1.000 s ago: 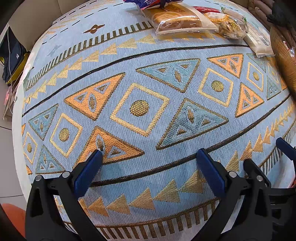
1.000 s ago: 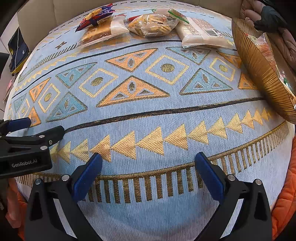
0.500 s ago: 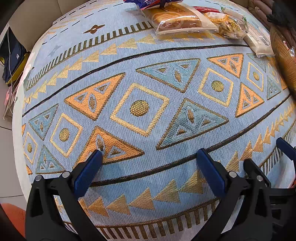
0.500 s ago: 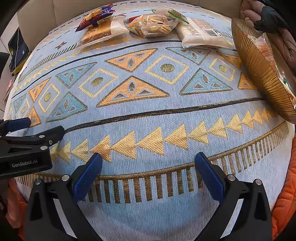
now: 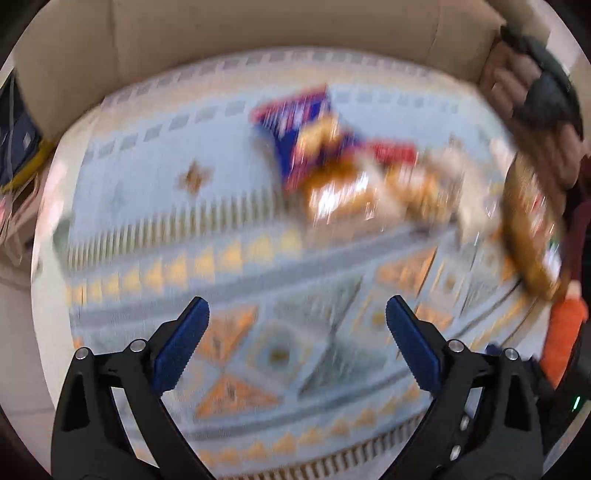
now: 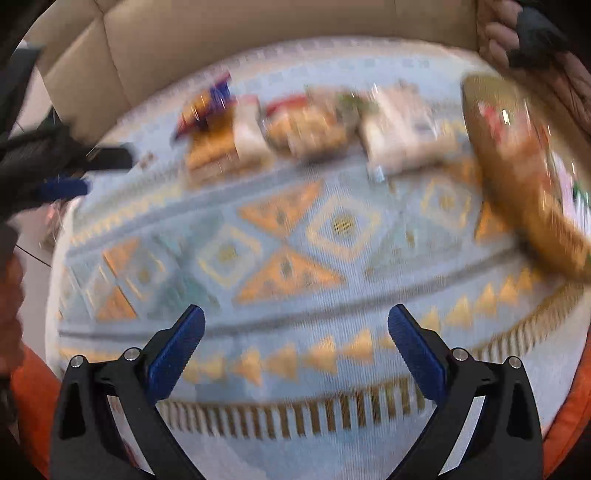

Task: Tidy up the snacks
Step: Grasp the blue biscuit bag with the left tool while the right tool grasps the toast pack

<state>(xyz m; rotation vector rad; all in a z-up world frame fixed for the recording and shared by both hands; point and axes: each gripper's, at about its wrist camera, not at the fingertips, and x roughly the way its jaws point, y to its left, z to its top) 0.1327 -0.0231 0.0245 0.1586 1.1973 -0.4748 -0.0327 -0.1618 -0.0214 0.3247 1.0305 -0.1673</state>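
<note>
Both views are blurred by motion. Several snack packs lie in a row at the far side of the patterned cloth: a blue and red bag, a clear bread pack, a cookie bag and a white pack. A gold ribbed bowl with packets in it stands at the right. My left gripper is open above the cloth, short of the packs. My right gripper is open too, nothing between its fingers. The left gripper shows at the left edge of the right wrist view.
The blue and gold patterned cloth covers a round surface. A beige sofa back rises behind it. A knitted brown item with a dark object lies at the far right. Orange cushion sits at the near edges.
Both grippers have lifted and tilted up fast, so the snack row and sofa now sit nearer the middle of each view. Both stay open and empty.
</note>
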